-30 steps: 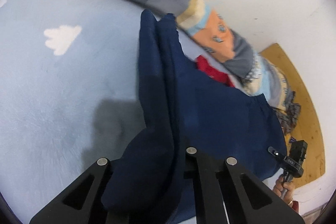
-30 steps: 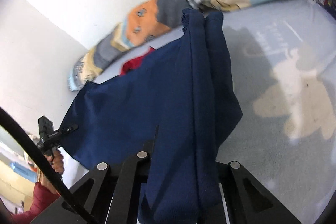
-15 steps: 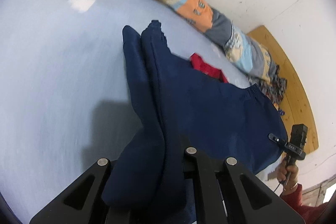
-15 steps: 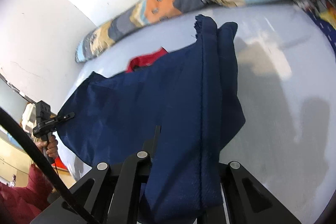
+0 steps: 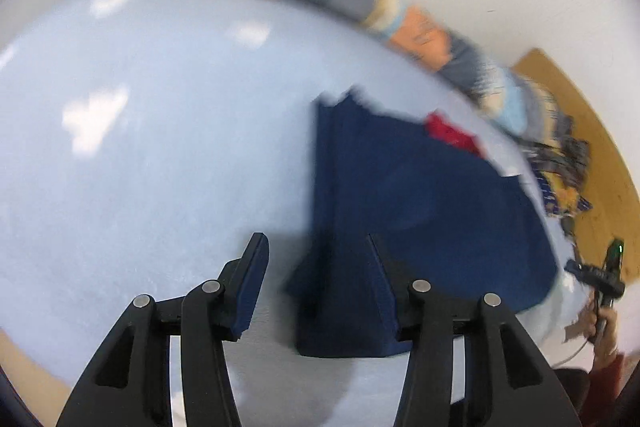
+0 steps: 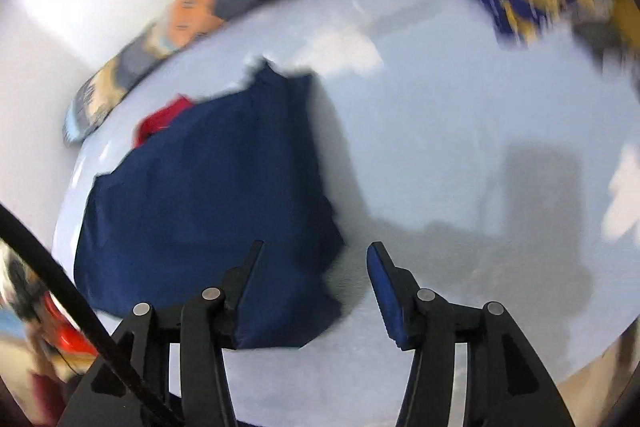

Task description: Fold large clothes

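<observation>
Navy garment (image 5: 420, 211) is down on the pale blue bed (image 5: 160, 167), folded over. Your left gripper (image 5: 316, 283) and right gripper (image 6: 316, 283) have both just opened, pads clear; square the 6 o'clock edge before regrabbing.

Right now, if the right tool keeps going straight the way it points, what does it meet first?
Probably the pale blue bedsheet, just beside the navy garment. The right tool is open and empty; blur makes depth unclear.
</observation>
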Motion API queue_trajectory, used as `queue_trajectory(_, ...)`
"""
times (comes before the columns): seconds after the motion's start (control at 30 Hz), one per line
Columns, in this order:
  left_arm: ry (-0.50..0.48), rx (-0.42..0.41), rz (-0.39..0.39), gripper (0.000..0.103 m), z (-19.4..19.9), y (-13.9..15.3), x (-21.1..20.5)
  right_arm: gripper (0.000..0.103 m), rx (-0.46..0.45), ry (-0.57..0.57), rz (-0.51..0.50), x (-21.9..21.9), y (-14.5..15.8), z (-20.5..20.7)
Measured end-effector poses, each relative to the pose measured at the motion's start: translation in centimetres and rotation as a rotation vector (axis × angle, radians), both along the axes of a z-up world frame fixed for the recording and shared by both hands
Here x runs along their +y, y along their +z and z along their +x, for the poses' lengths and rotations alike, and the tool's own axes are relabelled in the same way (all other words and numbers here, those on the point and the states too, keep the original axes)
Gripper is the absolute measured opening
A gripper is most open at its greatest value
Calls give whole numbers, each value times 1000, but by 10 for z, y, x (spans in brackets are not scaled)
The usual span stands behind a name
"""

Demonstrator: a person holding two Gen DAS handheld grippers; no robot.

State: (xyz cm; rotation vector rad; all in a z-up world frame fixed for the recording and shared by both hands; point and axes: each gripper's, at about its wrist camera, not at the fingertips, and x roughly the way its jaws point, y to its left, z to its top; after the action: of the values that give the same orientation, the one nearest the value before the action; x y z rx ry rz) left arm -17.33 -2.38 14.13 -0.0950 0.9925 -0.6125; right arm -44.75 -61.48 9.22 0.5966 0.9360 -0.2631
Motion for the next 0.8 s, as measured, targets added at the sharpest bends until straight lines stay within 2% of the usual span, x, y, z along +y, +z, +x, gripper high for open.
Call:
queue_trajectory(0.03, -30, -33, 0, 50, -8, 16, -15, 57, -27, 56, -19, 19, 16, 5)
queue_trajectory(0.1, -83, -96, 24, 64, -28, 35, -49, 58, -58, 154, -41, 55, 30, 20)
queue_trajectory(0.13, -108, -106, 29, 71, -35, 37, -63, 58, -55, 195, -41, 73, 31, 29)
queue_trajectory(0.17, -137, -99, 40, 71, -41, 33, -80, 58, -20, 233, -38, 93, 23, 42)
queue_trajectory(0.2, -171, -86, 64, 71, -45, 25, -98, 58, 23, 253, -37, 107, 14, 52)
queue_trajectory(0.27, -227, -68, 169, 71, -52, -5, -130, 56, 104, 258, -40, 115, -12, 63)
queue_trajectory(0.3, -225, -37, 219, 71, -50, -21, -135, 56, 166, 233, -56, 108, -29, 61)
queue_trajectory(0.33, -216, 44, 266, 70, -44, -44, -137, 55, 243, 194, -57, 96, -48, 56)
queue_trajectory(0.37, -213, 106, 291, 67, -38, -60, -138, 51, 278, 163, -23, 83, -64, 51)
queue_trajectory(0.4, -186, 152, 338, 62, -30, -80, -132, 31, 287, 128, 25, 71, -74, 46)
queue_trajectory(0.43, -164, 160, 381, 48, -26, -91, -129, 21, 294, 76, 75, 58, -80, 39)
queue_trajectory(0.47, -151, 157, 396, 42, -23, -91, -127, 15, 293, 35, 87, 51, -77, 36)
queue_trajectory(0.5, -132, 148, 388, 39, -21, -87, -123, 20, 280, 11, 76, 49, -70, 34)
queue_trajectory(0.53, -107, 122, 356, 40, -18, -77, -121, 26, 236, 6, 26, 55, -53, 38)
queue_trajectory(0.57, -91, 88, 314, 46, -16, -64, -123, 46, 205, 16, -5, 61, -41, 43)
queue_trajectory(0.6, -81, 60, 283, 53, -14, -54, -127, 60, 158, 28, -36, 69, -27, 52)
queue_trajectory(0.63, -63, 26, 256, 69, -11, -44, -134, 61, 131, 29, -50, 72, -20, 58)
queue_trajectory(0.67, -40, -15, 236, 81, -5, -34, -144, 61, 88, 25, -79, 76, -7, 70)
queue_trajectory(0.73, -23, -73, 222, 84, 5, -31, -169, 61, 36, 10, -151, 78, 10, 99)
queue_trajectory(0.8, -10, -96, 213, 84, 20, -36, -179, 61, 19, -4, -220, 77, 12, 130)
